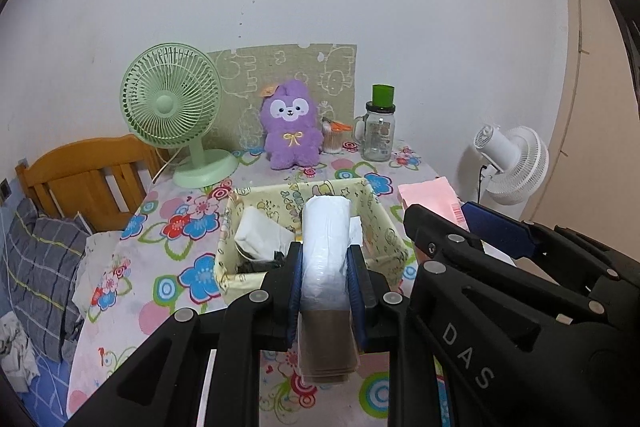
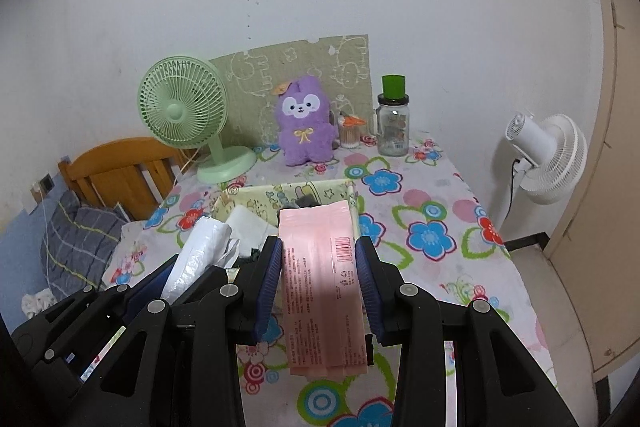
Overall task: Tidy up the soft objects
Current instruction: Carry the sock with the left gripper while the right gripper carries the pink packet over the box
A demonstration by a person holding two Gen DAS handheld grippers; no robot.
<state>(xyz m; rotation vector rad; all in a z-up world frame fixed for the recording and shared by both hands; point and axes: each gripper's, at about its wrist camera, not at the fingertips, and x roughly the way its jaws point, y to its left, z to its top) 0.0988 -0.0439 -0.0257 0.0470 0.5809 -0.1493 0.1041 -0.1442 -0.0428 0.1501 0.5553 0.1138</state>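
My left gripper is shut on a white plastic-wrapped roll and holds it over the near edge of a yellow fabric basket. The roll also shows in the right wrist view. My right gripper is shut on a flat pink packet with a barcode, held above the table just in front of the basket. The packet's far end shows in the left wrist view. The basket holds a white packet and dark items. A purple plush toy sits upright at the back.
A green desk fan stands at the back left. A glass jar with a green cap and a cotton-swab holder stand at the back right. A white floor fan is right of the table. A wooden bed frame is on the left.
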